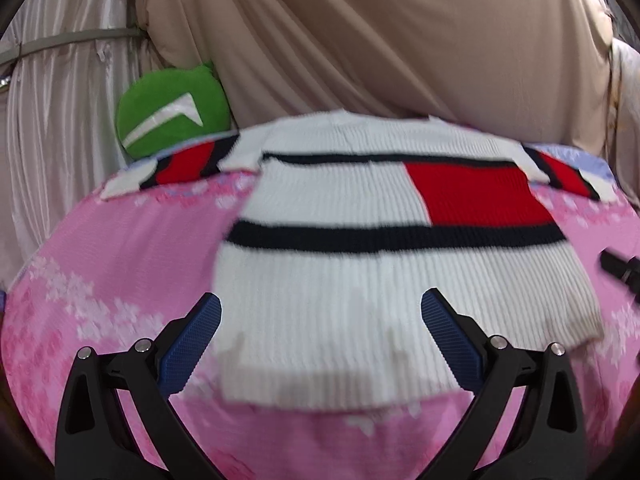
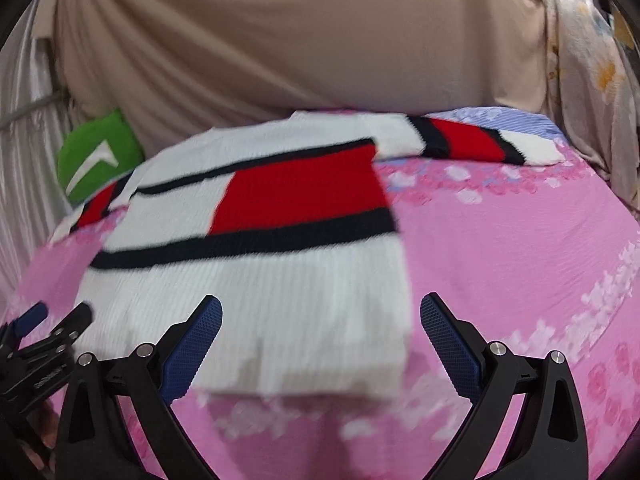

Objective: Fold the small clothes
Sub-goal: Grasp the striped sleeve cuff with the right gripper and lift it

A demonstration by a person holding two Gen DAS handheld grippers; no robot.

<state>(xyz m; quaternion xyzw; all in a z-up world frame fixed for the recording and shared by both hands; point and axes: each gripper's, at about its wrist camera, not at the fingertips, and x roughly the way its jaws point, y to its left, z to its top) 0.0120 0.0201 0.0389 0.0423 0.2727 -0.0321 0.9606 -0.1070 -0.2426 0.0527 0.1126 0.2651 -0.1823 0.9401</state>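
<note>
A small white ribbed sweater with black stripes and a red block lies flat on a pink flowered bedsheet, sleeves spread to both sides. My left gripper is open and empty, just above the sweater's near hem at its left part. In the right wrist view the same sweater lies ahead and to the left. My right gripper is open and empty over the hem's right corner. The left gripper shows at the lower left of the right wrist view.
A green cushion with a white mark sits at the back left against beige draped cloth. Pale curtains hang at the left. A floral fabric hangs at the right. Pink sheet spreads to the sweater's right.
</note>
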